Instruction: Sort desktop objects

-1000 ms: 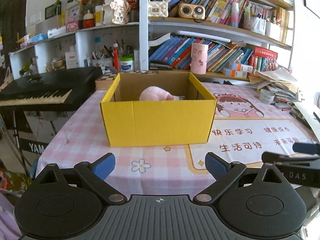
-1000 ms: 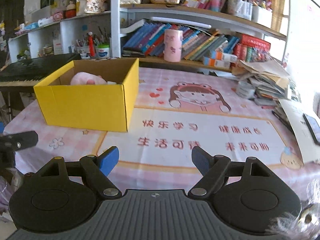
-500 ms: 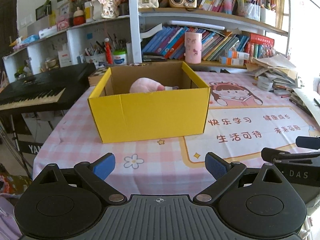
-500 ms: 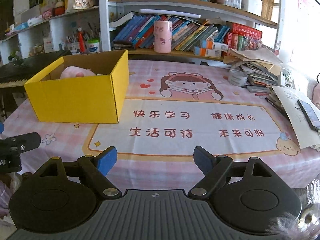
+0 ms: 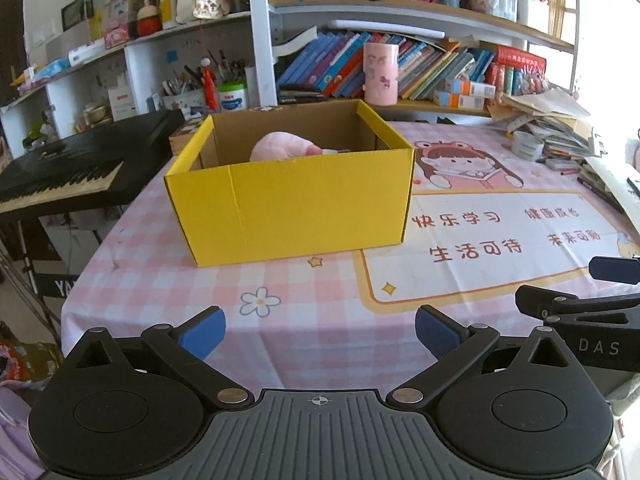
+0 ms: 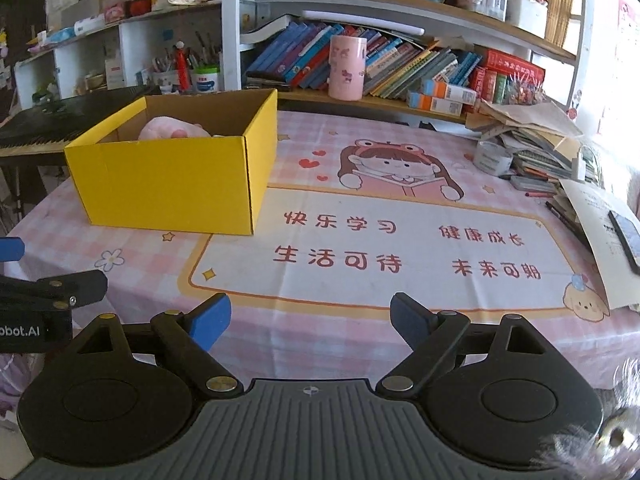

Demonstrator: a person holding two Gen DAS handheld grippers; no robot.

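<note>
Both grippers empty and spread at the near edge of the table, the yellow box ahead.

The left gripper [image 5: 318, 334] has just been opening and stands spread with nothing between its blue pads [image 5: 202, 332]; the right gripper [image 6: 310, 322], beside it, has also just been opening and is likewise empty. Ahead of the left gripper sits the yellow cardboard box [image 5: 296, 204], a pink plush toy [image 5: 280, 148] already inside it; from the right gripper the box lies ahead and to the left. Far right of both, loose pens [image 6: 568, 216], a tape roll [image 6: 492, 156] and stacked papers [image 6: 528, 136] crowd the table's edge. A reach there could, I judge, topple the stack, and the two grippers sit close enough to knock together.
</note>
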